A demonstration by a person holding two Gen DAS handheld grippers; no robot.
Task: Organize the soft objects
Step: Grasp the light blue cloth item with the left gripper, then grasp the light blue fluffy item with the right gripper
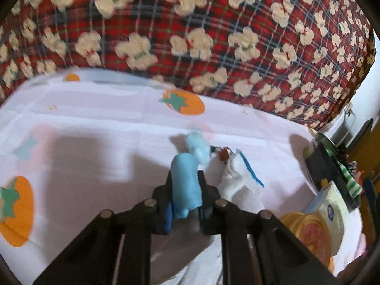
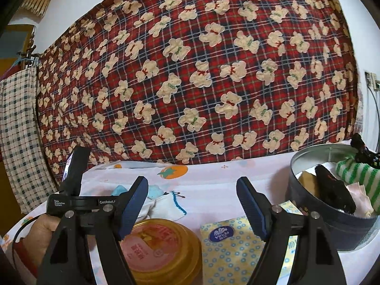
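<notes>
Now | left hand-held gripper [image 1: 184,191] clamps blue sock [image 1: 185,185] | right hand-held gripper [image 2: 192,204] agape

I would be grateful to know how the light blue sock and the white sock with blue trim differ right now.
The light blue sock is plain blue and pinched in the left gripper; the white sock has a blue-stitched edge and lies free on the sheet. The blue one is bunched, the white one flatter. Both lie side by side.

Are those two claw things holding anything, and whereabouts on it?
The left gripper pinches the light blue sock across its bunched middle. The right gripper stands open, holding nothing.
</notes>
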